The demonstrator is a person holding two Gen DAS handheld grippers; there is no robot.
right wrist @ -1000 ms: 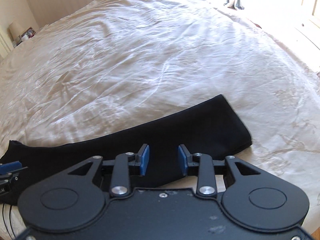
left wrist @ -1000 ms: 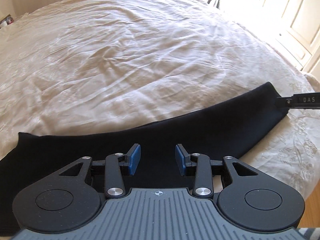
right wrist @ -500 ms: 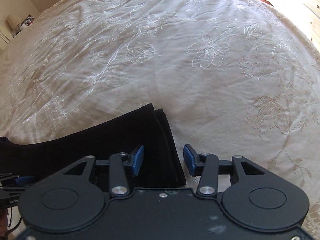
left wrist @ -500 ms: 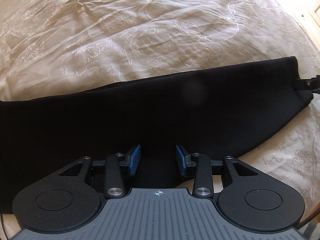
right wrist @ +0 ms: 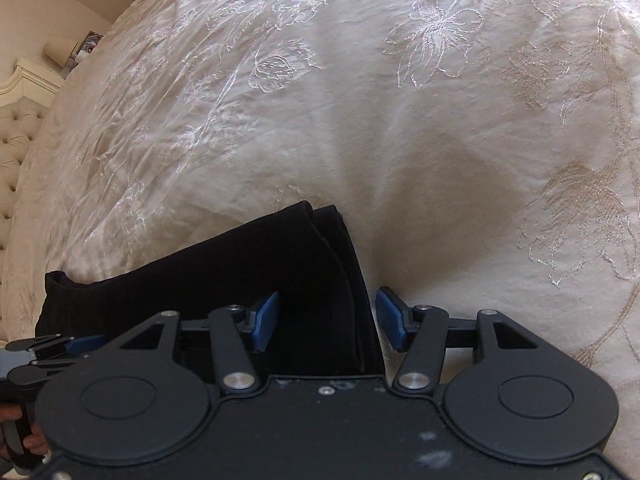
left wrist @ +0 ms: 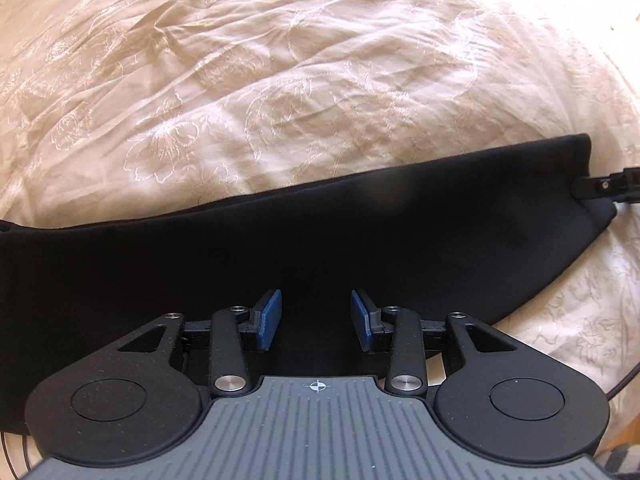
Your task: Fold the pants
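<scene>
Black pants (left wrist: 320,240) lie folded lengthwise as a long strip across the cream bedspread. My left gripper (left wrist: 316,320) is open, its blue pads over the near edge of the strip's middle. My right gripper (right wrist: 328,322) is open and low over the hem end of the pants (right wrist: 240,276), with the stacked leg edges between its pads. The right gripper's tip (left wrist: 604,186) shows at the strip's right end in the left wrist view. The left gripper (right wrist: 52,348) shows at the far left in the right wrist view.
The embroidered cream bedspread (left wrist: 280,80) covers the whole bed beyond the pants. A tufted headboard (right wrist: 16,136) and a bedside lamp (right wrist: 60,50) stand at the far left. A cable (left wrist: 628,372) hangs at the bed's right edge.
Both grippers have dropped closer to the pants. The right gripper has moved to the hem end and now straddles its edge, with its pads a little wider apart.
</scene>
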